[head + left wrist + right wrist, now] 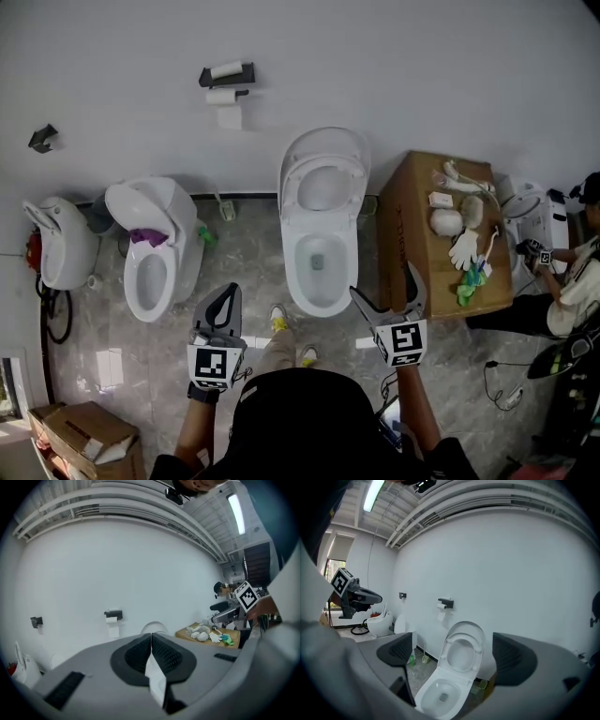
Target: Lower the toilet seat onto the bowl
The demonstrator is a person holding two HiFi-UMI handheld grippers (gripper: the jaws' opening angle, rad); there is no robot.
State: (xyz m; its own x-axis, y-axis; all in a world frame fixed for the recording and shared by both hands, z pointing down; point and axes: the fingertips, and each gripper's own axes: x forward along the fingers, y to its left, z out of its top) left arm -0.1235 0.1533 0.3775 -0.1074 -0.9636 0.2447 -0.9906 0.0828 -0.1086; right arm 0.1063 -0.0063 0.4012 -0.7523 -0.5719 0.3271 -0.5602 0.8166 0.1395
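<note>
Step in hand: approach, nothing touched yet. Toilet seat (323,162) stands upright against lid (323,139), behind open bowl (291,262), straight ahead of me. Right hand-held gripper (384,281): jaws wide apart, empty, seat framed between them but well short of it. Left hand-held gripper (231,291): jaws pressed together, empty, off to the left. Next, I judge: reach right forward, catch seat's top edge, swing it down slowly so it doesn't slam.

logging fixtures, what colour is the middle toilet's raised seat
White raised toilet seat; clearest in the right gripper view.

White oval plastic toilet seat (293,187) stands raised against its lid at the wall. White ceramic bowl (291,267) below is open, on grey floor.
</note>
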